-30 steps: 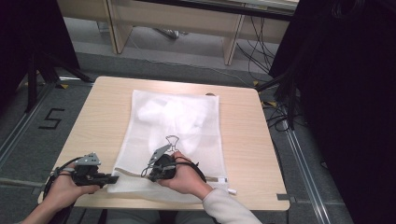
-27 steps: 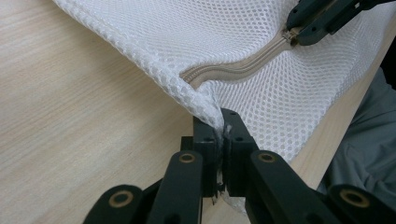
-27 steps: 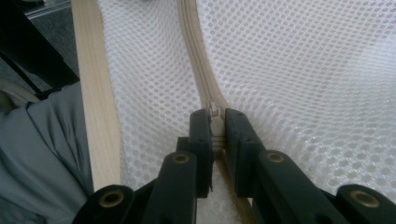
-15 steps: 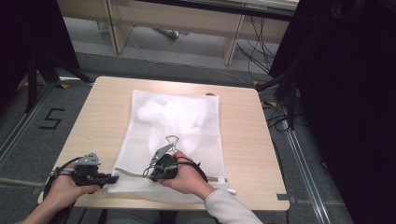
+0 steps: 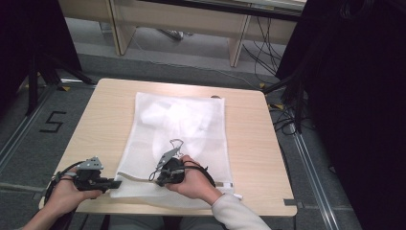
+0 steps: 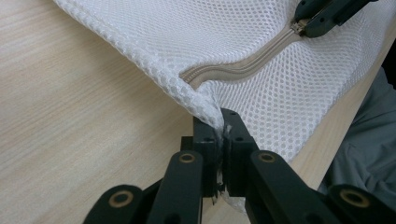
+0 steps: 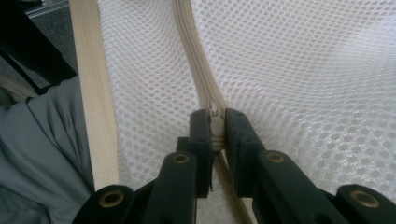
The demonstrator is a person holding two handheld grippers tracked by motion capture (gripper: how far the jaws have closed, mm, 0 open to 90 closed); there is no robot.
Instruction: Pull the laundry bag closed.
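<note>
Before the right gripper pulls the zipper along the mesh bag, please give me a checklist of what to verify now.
1. Left gripper shut on the corner of the mesh bag: ok.
2. Right gripper shut on the zipper pull: ok.
3. Zipper track between the grippers lies flat: not ok, it curves.
4. Bag rests fully on the table: not ok, its near edge overhangs.
5. Contents clear of the zipper: cannot tell.

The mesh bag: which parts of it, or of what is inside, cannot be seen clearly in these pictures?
- High view: contents of the mesh bag are a white blur behind the mesh.
- Right gripper view: zipper pull mostly covered by the right hand-held gripper.
- Left gripper view: bag corner hidden between the left hand-held gripper jaws.
</note>
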